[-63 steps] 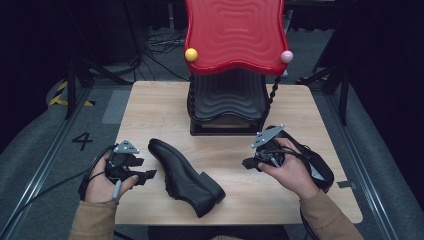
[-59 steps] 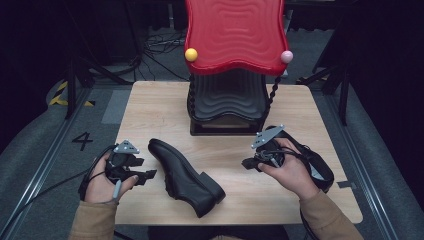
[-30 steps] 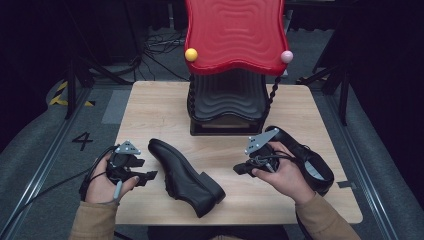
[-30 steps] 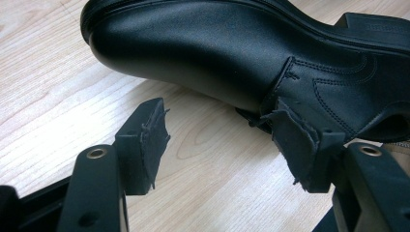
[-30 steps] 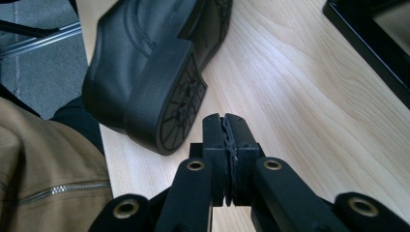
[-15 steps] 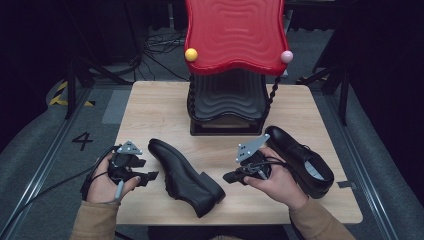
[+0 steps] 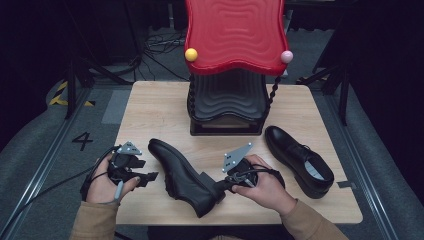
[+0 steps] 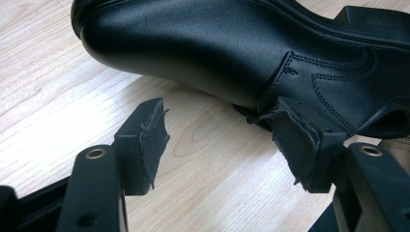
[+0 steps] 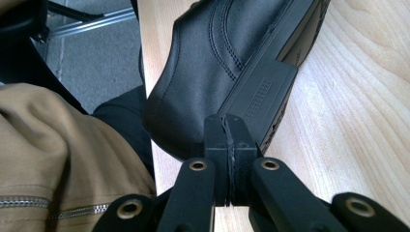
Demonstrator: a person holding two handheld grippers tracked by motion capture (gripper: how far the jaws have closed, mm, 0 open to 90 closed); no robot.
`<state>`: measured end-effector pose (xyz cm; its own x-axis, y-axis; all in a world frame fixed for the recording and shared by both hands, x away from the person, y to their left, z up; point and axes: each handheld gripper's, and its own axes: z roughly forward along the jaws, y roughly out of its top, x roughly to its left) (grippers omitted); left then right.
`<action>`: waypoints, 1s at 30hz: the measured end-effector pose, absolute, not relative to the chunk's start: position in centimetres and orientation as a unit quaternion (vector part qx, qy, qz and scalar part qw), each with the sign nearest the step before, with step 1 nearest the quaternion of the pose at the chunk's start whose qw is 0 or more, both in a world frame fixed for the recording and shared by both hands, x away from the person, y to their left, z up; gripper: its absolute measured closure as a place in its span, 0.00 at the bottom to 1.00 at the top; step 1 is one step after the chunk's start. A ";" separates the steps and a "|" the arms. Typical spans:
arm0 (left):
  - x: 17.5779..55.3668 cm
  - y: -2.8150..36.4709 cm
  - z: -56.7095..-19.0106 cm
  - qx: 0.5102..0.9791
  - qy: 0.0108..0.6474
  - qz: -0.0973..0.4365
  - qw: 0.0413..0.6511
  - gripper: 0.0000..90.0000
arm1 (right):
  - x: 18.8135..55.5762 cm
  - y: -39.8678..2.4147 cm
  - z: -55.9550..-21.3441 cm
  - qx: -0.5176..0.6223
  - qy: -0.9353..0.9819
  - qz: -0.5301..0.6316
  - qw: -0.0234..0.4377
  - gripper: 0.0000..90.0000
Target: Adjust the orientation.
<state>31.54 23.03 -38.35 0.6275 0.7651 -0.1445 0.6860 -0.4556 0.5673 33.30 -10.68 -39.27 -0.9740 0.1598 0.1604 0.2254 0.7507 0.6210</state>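
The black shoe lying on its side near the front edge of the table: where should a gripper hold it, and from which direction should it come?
Probably at the collar of the tipped shoe, where a thin edge gives the jaws something to close on. The opening faces the left gripper, whose jaws stand open beside it, so come from that side. The right gripper, shut, points at the blocky heel, which looks too broad.

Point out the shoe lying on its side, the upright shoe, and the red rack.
Shoe on its side (image 7: 182, 172), high view, on its upper.
Upright shoe (image 7: 287, 145), high view, on its toe.
Red rack (image 7: 235, 30), high view, on its wavy top.
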 end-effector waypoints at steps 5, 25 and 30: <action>31.6 23.0 -38.4 0.852 0.425 0.063 0.300 0.41 | 33.4 -10.3 -39.9 -0.104 -0.938 -0.327 0.045 1.00; 31.6 23.0 -38.4 0.852 0.425 0.059 0.300 0.41 | 34.2 -11.0 -39.9 -0.124 -0.937 -0.325 0.042 1.00; 31.6 23.0 -38.5 0.852 0.425 0.060 0.299 0.41 | 34.5 -11.5 -39.7 -0.139 -0.937 -0.318 0.024 1.00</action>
<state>31.61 23.04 -38.46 0.6316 0.7602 -0.1523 0.6887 -0.4599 0.5605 34.49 -11.51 -39.74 -0.9599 0.2460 0.1345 0.2770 0.7584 0.5900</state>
